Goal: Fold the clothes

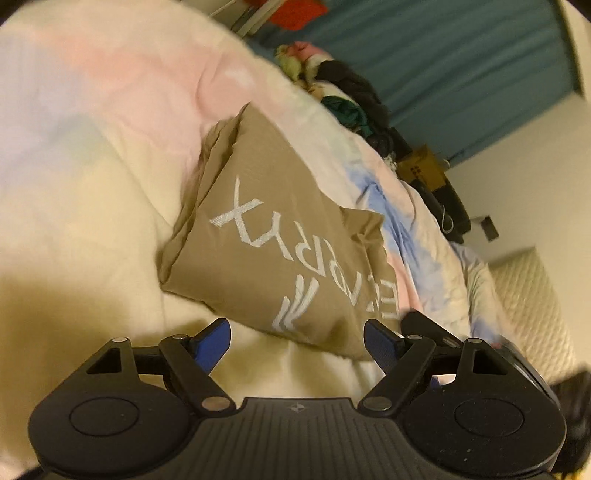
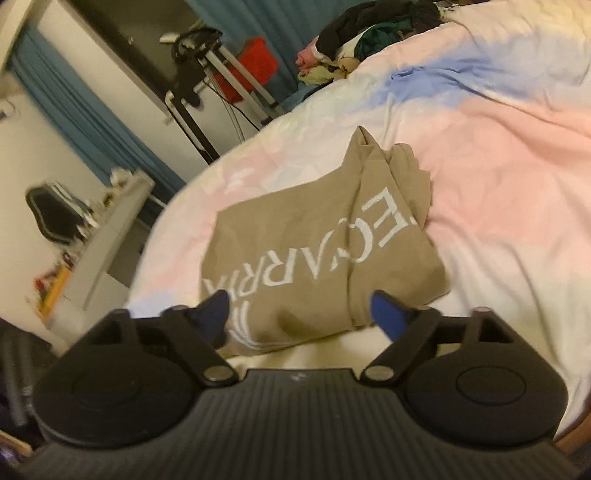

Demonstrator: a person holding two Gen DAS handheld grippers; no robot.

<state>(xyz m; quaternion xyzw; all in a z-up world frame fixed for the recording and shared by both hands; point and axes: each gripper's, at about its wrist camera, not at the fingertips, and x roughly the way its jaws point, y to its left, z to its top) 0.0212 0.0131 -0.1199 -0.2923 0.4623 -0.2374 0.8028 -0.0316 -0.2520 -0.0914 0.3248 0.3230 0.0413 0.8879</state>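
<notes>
A tan garment with white lettering (image 1: 280, 240) lies folded into a compact bundle on a pastel bedspread (image 1: 110, 110). It also shows in the right wrist view (image 2: 306, 251). My left gripper (image 1: 297, 339) is open and empty, just short of the bundle's near edge. My right gripper (image 2: 299, 314) is open and empty, its blue fingertips (image 2: 388, 314) standing either side of the bundle's near end, above it.
A pile of dark and coloured clothes (image 2: 369, 33) lies at the far end of the bed (image 2: 498, 147); it also shows in the left wrist view (image 1: 351, 99). A drying rack (image 2: 229, 74), a blue curtain (image 2: 92, 122) and a cluttered shelf (image 2: 92, 240) stand beside the bed.
</notes>
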